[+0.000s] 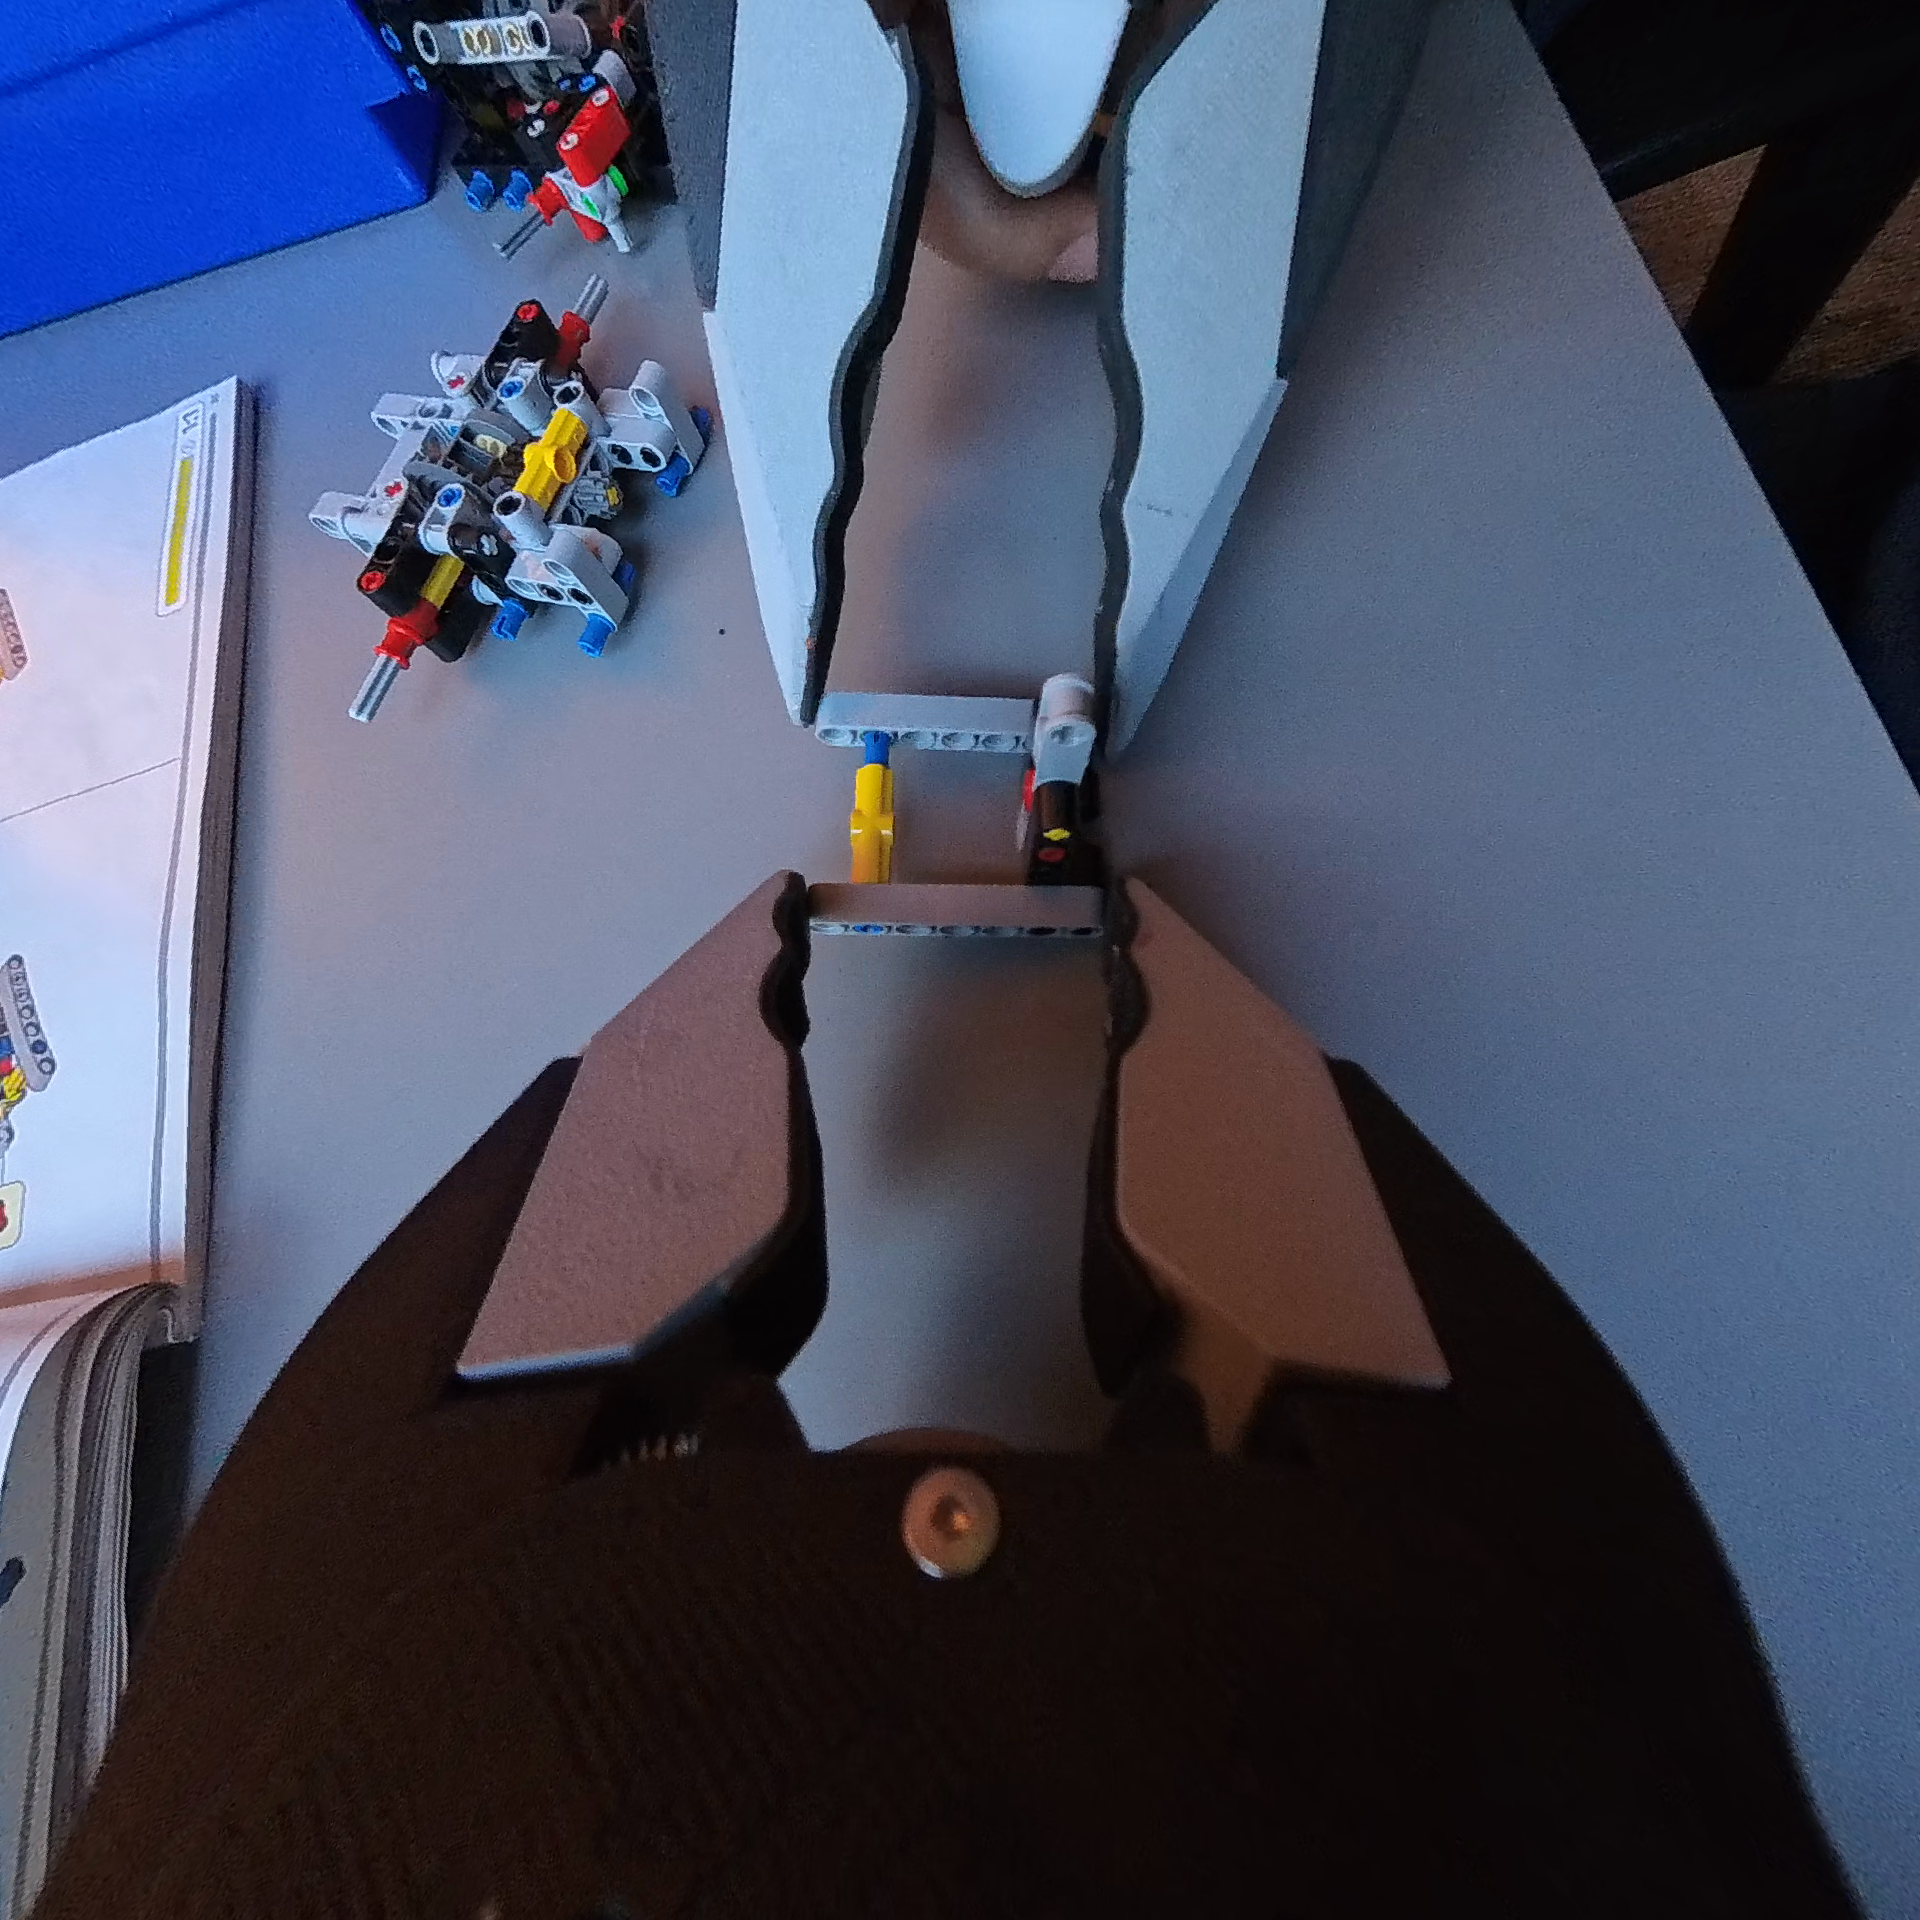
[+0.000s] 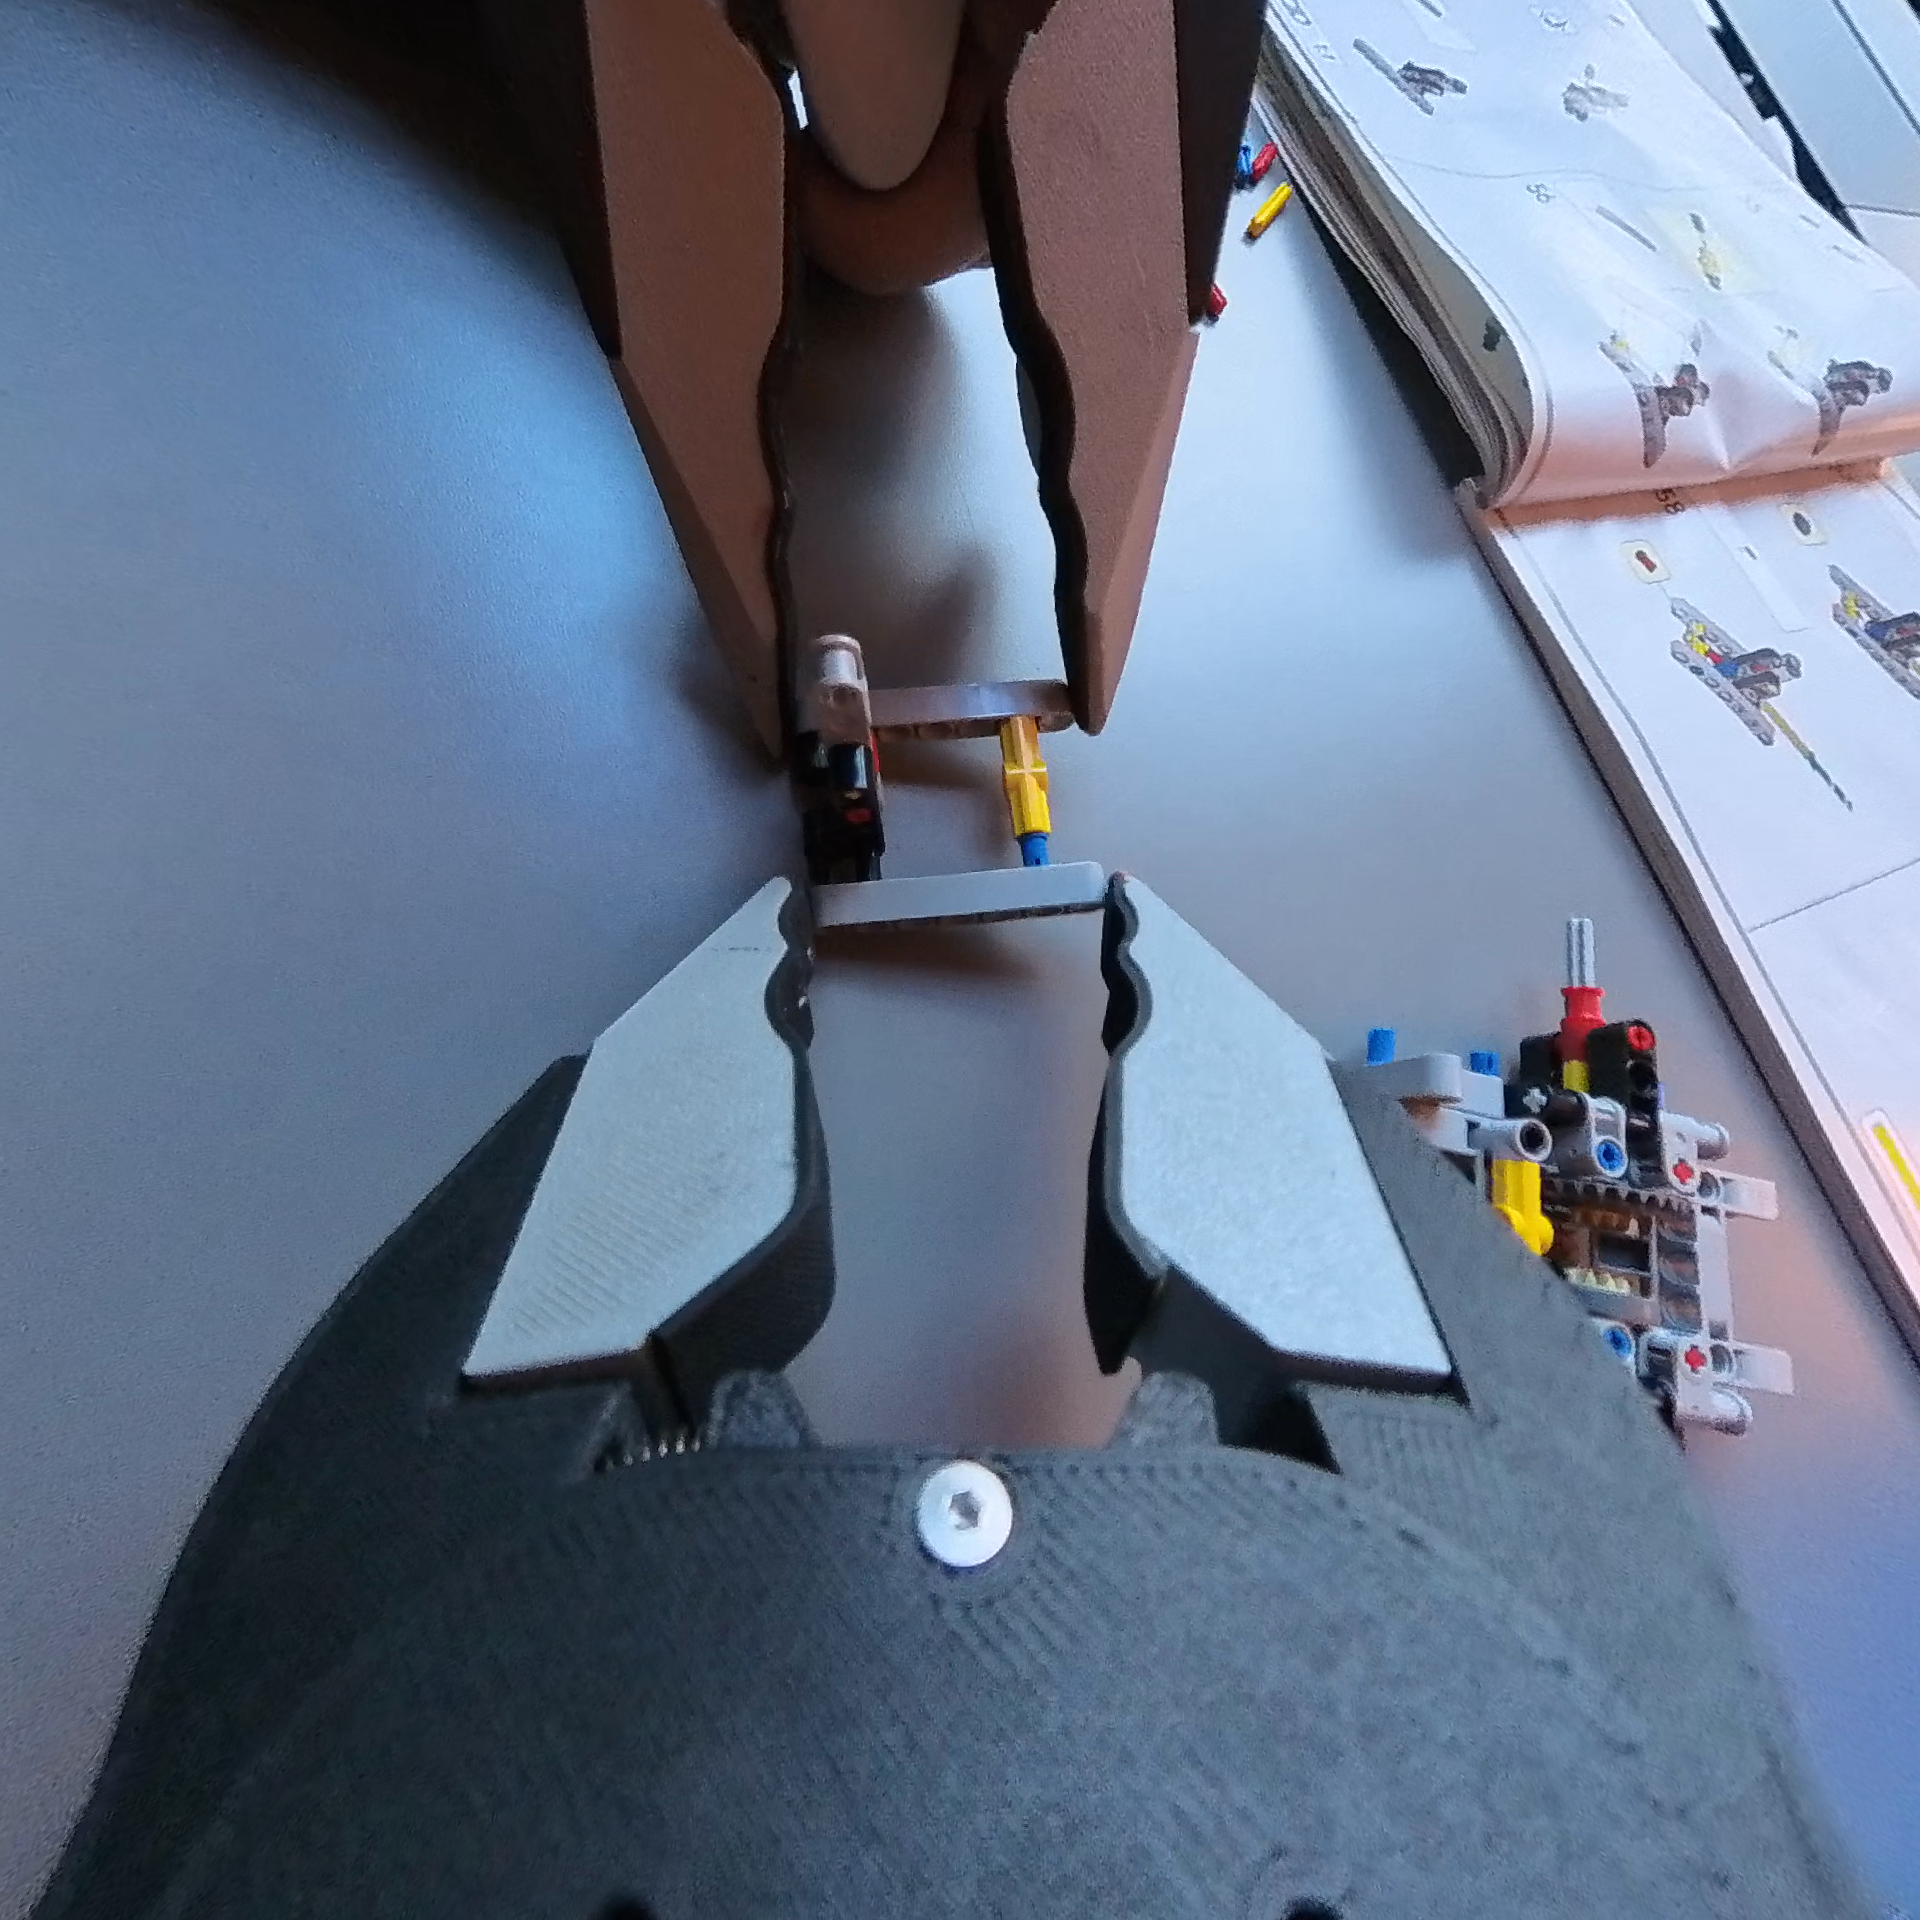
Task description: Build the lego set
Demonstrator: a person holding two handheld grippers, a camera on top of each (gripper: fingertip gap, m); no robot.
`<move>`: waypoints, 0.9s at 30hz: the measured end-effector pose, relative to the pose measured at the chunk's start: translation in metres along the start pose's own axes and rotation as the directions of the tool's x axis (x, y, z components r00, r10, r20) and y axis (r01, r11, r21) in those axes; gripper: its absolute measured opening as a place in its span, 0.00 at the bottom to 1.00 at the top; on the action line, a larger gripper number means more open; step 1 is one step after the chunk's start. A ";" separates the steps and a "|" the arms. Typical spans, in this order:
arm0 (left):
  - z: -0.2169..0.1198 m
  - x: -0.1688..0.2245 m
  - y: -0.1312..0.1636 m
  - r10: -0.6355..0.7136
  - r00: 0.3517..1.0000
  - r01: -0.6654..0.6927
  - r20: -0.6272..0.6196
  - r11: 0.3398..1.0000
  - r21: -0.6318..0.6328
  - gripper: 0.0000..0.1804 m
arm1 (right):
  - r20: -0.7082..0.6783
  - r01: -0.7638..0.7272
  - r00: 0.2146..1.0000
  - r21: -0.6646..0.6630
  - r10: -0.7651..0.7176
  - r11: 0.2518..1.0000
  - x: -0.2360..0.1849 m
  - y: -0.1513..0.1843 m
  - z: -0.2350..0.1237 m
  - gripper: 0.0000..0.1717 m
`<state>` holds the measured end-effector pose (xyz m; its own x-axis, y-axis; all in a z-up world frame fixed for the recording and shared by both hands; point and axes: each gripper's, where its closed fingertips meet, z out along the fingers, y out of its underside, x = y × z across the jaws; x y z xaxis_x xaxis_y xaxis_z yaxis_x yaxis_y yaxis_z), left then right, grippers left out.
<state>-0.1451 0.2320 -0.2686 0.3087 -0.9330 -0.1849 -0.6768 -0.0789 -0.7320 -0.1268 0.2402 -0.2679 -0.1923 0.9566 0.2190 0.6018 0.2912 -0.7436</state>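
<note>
Near, lower centre of the left wrist view: left gripper (image 1: 956,914), brown fingers clamped end to end on a grey holed beam (image 1: 954,916), both pads pressed on its ends.

Mid frame, between the grippers: yellow connector (image 1: 871,826) on a blue pin (image 1: 875,744), and a black block (image 1: 1055,836) with red and yellow dots; both bridge to a second grey beam (image 1: 925,722).

Beyond, upper centre: right gripper (image 1: 961,717), grey fingers clamped on that second beam and a grey end piece (image 1: 1065,727) beside it. Same small frame held over the grey table (image 1: 1455,831).

Upper left: loose built block of grey, black and yellow parts (image 1: 509,509); open instruction book (image 1: 104,831) at left edge; blue box (image 1: 187,135) in the corner.

Risks, as judged:
- Skewed squeeze or pull between the grippers: blue pin likely to pop out, frame splitting.
- Grip on beam ends only: beam apt to pivot or slip out and drop to the table.
- Uneven push: black block side seating before the yellow side, jamming.
</note>
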 end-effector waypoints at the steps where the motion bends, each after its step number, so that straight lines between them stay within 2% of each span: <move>1: 0.000 0.000 0.000 -0.003 1.000 0.003 -0.002 1.000 -0.001 0.30 | 0.004 0.000 1.000 -0.001 0.000 1.000 0.000 0.000 0.000 0.31; 8: 0.001 0.000 0.002 -0.064 0.998 0.063 -0.023 0.998 -0.017 0.30 | 0.031 -0.035 0.999 -0.019 0.035 0.999 0.000 0.000 0.003 0.31; 15: 0.004 0.001 0.003 -0.140 0.989 0.138 -0.056 0.990 -0.034 0.31 | 0.096 -0.150 0.983 -0.042 0.154 0.988 0.001 0.002 0.006 0.31; 22: 0.005 0.002 0.002 -0.148 0.987 0.147 -0.056 0.989 -0.035 0.31 | 0.128 -0.235 0.966 0.062 0.226 0.970 0.009 -0.007 -0.008 0.39; 27: 0.005 0.002 0.002 -0.147 0.988 0.145 -0.054 0.989 -0.034 0.31 | 0.163 -0.292 0.945 0.028 0.283 0.956 0.010 0.006 -0.016 0.34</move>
<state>-0.1426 0.2319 -0.2735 0.3682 -0.9289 -0.0396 -0.6471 -0.2255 -0.7283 -0.1129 0.2515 -0.2599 -0.1374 0.9847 -0.1067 0.6096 -0.0009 -0.7927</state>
